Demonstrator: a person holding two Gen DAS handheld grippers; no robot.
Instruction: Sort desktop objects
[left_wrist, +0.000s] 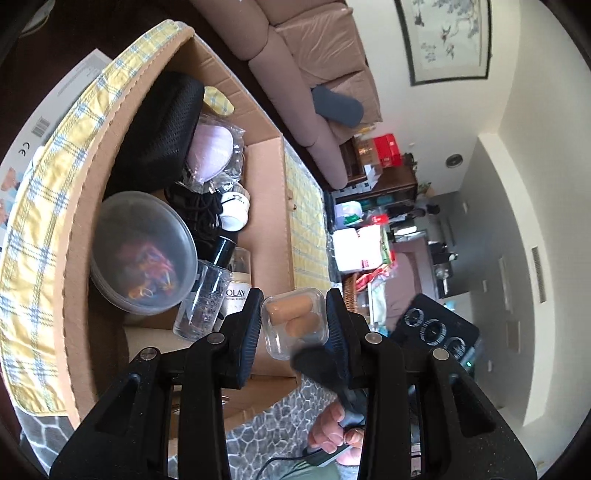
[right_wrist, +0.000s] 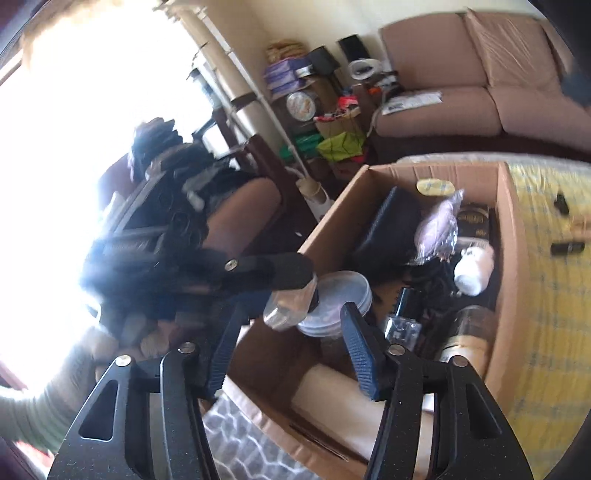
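Note:
My left gripper (left_wrist: 294, 308) is shut on a small clear plastic case of orange earplugs (left_wrist: 294, 321), held above the near edge of an open cardboard box (left_wrist: 266, 162). In the right wrist view the same gripper holds the clear case (right_wrist: 290, 301) over the box's left wall (right_wrist: 332, 218). The box holds a round lidded tub of coloured rubber bands (left_wrist: 144, 247), a clear measuring cup (left_wrist: 201, 302), an Olay jar (left_wrist: 236, 284), a black mesh pouch (left_wrist: 159, 129), a bagged pink mask (left_wrist: 210, 151) and a white jar (left_wrist: 234, 208). My right gripper (right_wrist: 291, 332) is open and empty in front of the box.
The box stands on a yellow plaid cloth (left_wrist: 33, 229) that also shows in the right wrist view (right_wrist: 546, 258), with small dark items (right_wrist: 567, 247) on it. A pink sofa (left_wrist: 314, 74) stands behind. A patterned grey rug (right_wrist: 236, 443) lies below.

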